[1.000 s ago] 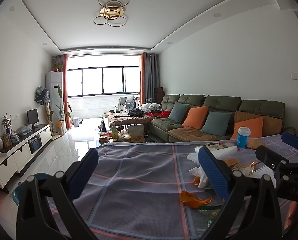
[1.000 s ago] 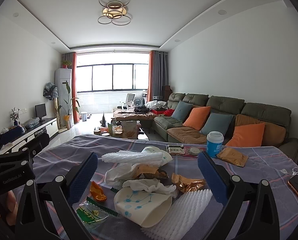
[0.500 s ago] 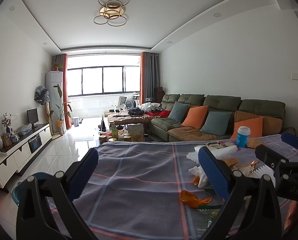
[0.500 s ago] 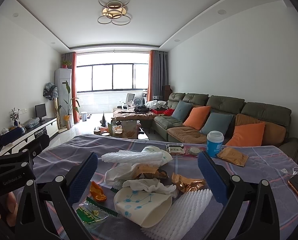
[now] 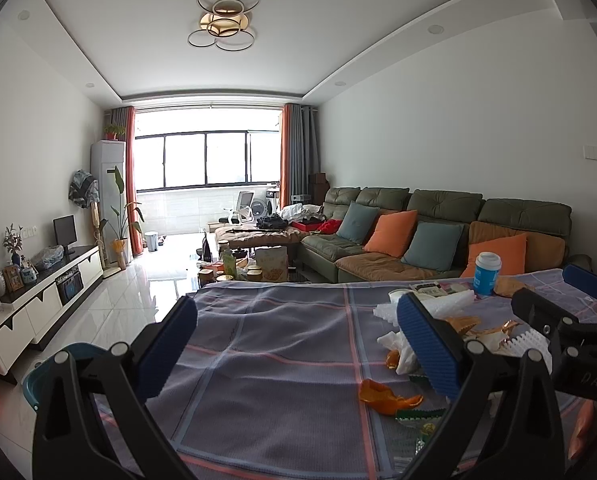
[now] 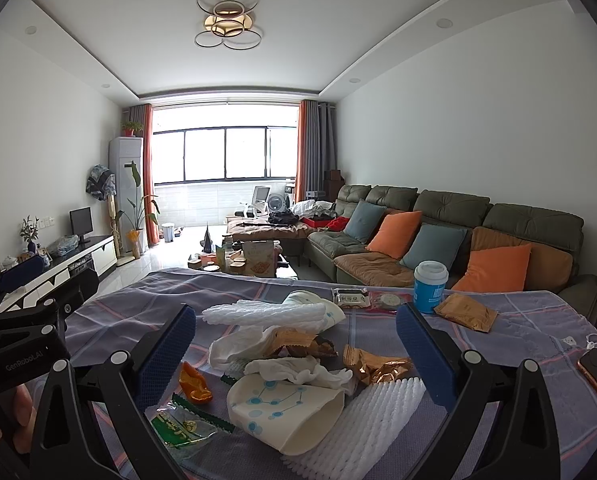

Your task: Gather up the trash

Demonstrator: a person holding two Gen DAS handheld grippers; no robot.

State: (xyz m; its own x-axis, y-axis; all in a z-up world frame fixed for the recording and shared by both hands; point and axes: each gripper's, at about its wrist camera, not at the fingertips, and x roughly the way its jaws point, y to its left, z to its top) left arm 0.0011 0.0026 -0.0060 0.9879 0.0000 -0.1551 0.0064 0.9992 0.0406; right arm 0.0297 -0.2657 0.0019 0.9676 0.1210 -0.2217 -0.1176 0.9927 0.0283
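A pile of trash lies on the checked grey tablecloth (image 6: 518, 320): a tipped paper cup (image 6: 286, 412), white foam netting (image 6: 266, 314), crumpled tissue (image 6: 298, 370), gold wrappers (image 6: 374, 366), orange peel (image 6: 194, 384) and a green packet (image 6: 178, 428). My right gripper (image 6: 296, 356) hovers open just above this pile, holding nothing. My left gripper (image 5: 298, 348) is open and empty over bare cloth, left of the pile. Orange peel (image 5: 386, 392) lies near its right finger. The right gripper's fingers (image 5: 546, 312) show at the right edge of the left wrist view.
A blue paper cup with a white lid (image 6: 430, 286) stands at the table's far side beside a brown sachet (image 6: 464, 312). A phone (image 6: 596, 368) lies at the right edge. A teal bin (image 5: 50, 372) sits on the floor left of the table. A sofa (image 6: 458, 232) stands beyond.
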